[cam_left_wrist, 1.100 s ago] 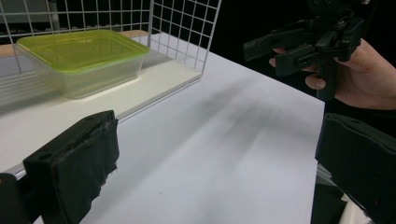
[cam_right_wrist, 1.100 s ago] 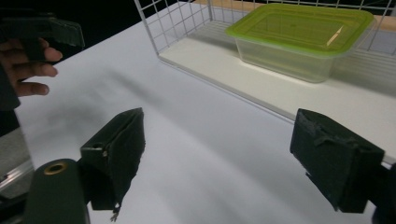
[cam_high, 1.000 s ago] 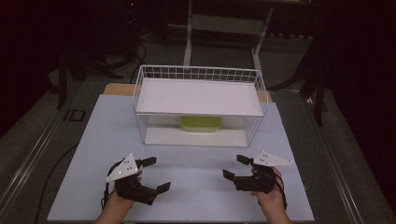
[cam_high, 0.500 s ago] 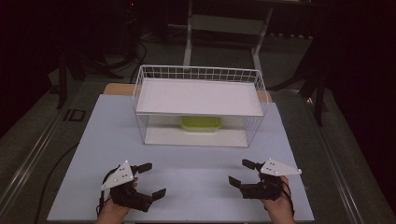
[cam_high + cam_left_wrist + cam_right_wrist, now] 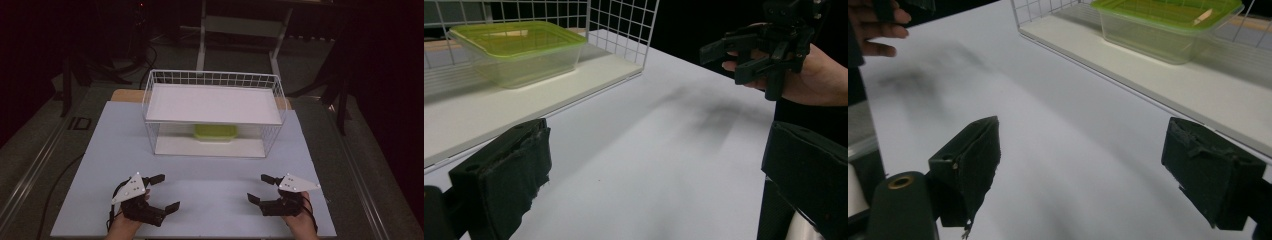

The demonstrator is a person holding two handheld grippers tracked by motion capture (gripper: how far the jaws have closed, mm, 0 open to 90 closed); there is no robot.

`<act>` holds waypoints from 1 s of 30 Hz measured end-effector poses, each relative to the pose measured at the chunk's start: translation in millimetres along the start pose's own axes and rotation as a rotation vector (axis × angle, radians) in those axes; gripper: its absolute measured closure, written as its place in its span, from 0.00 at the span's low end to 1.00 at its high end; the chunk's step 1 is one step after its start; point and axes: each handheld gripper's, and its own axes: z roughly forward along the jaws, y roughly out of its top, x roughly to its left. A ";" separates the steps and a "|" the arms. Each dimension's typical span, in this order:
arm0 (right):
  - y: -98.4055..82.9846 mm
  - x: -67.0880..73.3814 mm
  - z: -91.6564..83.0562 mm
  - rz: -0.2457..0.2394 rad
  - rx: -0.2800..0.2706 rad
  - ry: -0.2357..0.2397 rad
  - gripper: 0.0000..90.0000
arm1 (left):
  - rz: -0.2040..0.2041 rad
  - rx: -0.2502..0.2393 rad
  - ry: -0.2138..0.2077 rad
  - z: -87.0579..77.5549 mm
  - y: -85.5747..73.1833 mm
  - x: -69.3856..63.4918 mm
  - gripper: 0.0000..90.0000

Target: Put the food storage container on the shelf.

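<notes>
Right gripper [image 5: 1080, 170]: jaws stood wide apart with nothing between them, over the bare white table [image 5: 1048, 150].
Container [image 5: 1168, 25]: clear, with a green lid, at 1 o'clock from the jaws, resting on the white shelf board [image 5: 1198, 90].
Wire basket [image 5: 1040, 10]: mesh corner at 12 o'clock, around the board.
Hand [image 5: 878, 30]: fingers at 10 o'clock, well apart from the jaws.
</notes>
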 end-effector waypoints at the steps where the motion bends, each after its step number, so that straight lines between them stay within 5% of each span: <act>1: -2.7 -4.4 0.3 0.023 0.011 -0.004 0.17 | -0.019 -0.016 -0.010 -1.4 -0.7 0.6 0.00; 9: -8.7 -15.0 4.3 0.048 0.042 -0.020 0.16 | -0.007 0.021 0.003 1.1 -4.5 2.5 0.00; 30: -8.0 -20.8 2.0 0.098 0.020 0.003 0.16 | -0.008 -0.008 0.030 -3.9 -3.9 8.3 0.00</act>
